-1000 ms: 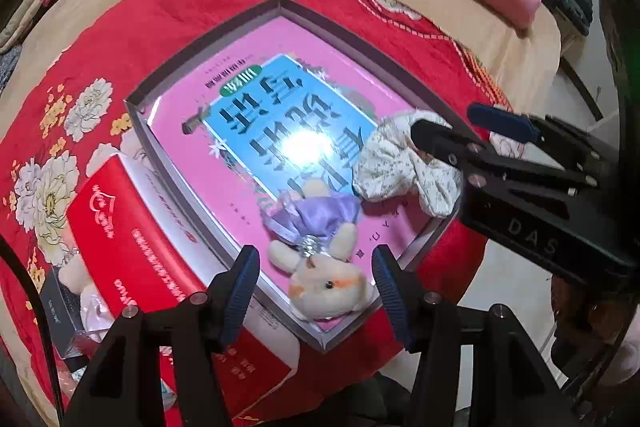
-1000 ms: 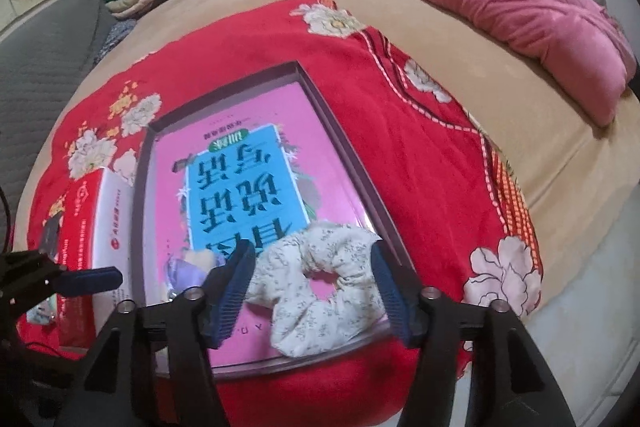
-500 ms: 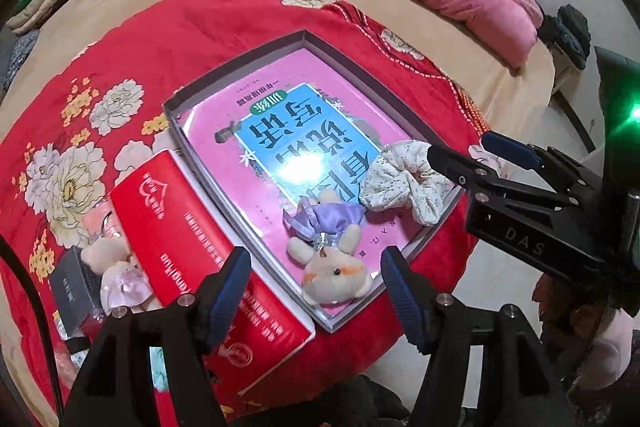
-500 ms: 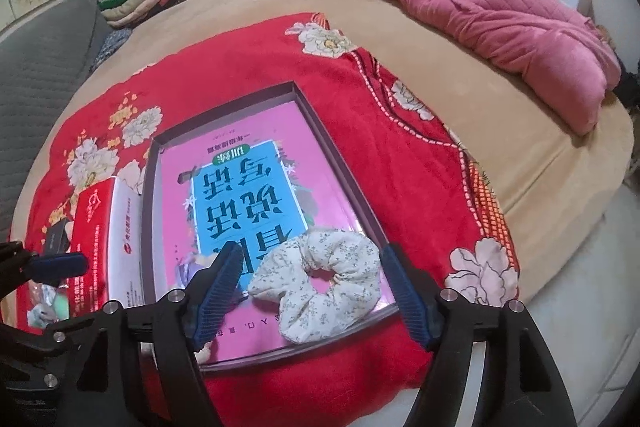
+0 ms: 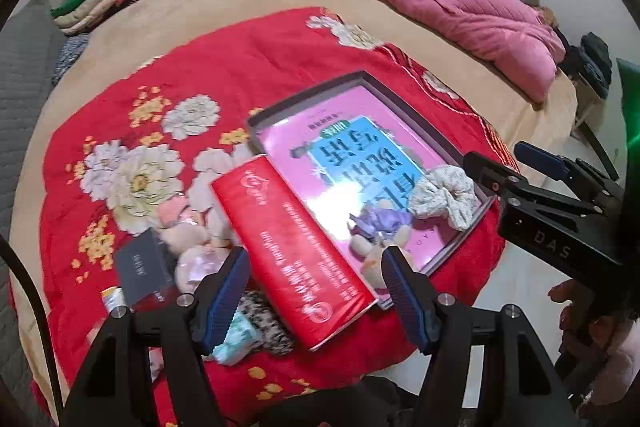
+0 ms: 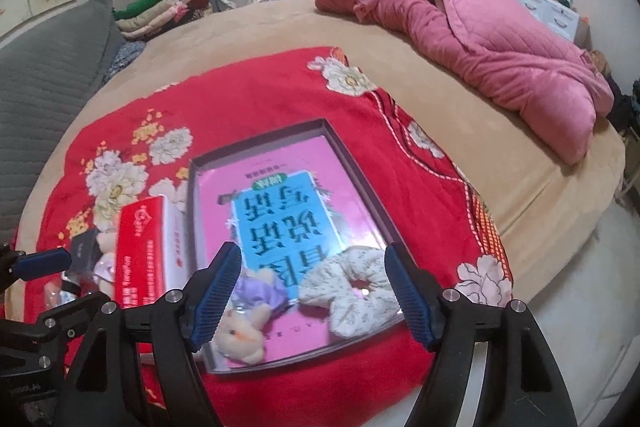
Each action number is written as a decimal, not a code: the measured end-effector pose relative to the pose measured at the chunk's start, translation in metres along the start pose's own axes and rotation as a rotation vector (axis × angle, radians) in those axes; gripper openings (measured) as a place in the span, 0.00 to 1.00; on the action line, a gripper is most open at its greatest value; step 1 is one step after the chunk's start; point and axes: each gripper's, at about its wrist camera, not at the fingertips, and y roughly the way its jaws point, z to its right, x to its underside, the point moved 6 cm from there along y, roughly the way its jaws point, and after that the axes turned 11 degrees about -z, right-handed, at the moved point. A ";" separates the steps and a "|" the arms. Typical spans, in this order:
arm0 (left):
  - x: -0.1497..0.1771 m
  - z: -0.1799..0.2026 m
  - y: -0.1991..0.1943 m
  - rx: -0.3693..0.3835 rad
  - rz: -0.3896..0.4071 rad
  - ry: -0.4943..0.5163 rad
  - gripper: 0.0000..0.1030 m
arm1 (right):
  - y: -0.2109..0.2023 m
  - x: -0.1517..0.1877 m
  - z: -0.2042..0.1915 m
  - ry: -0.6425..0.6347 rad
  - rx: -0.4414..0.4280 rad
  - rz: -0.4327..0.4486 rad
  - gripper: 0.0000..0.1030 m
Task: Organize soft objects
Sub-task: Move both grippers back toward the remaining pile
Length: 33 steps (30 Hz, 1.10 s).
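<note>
A shallow grey tray (image 5: 308, 98) (image 6: 260, 143) with a pink and blue printed bottom lies on the red flowered cloth. In its near end rest a white floral scrunchie (image 5: 444, 195) (image 6: 352, 291) and a small plush bear in a purple dress (image 5: 376, 231) (image 6: 244, 331). My left gripper (image 5: 312, 267) hovers open above the red box (image 5: 288, 239) beside the tray, holding nothing. Raised above the scrunchie and the bear, my right gripper (image 6: 312, 255) is open and empty too. More soft things lie left of the red box: pale plush toys (image 5: 192, 251) and a black-and-white fuzzy piece (image 5: 264, 319).
A small dark box (image 5: 142, 267) sits beside the plush toys. The cloth covers a round tan bed (image 6: 280, 27) with a pink quilt (image 6: 500, 39) at the back right. Folded clothes (image 6: 160, 7) are stacked at the back left. The floor lies off the bed's near right edge.
Both grippers have risen and backed away from the tray, and their jaws have widened. The bear and the scrunchie stay in the tray. The left view now takes in the plush pile.
</note>
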 end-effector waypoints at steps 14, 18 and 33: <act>0.042 -0.075 -0.052 -0.047 0.065 -0.117 0.66 | -0.061 -0.005 -0.071 -0.109 -0.042 0.101 0.73; 0.060 -0.112 -0.069 -0.086 0.088 -0.167 0.66 | -0.074 -0.006 -0.100 -0.148 -0.050 0.127 0.73; 0.128 -0.237 -0.099 -0.109 0.121 -0.395 0.66 | -0.094 0.009 -0.198 -0.306 -0.095 0.142 0.73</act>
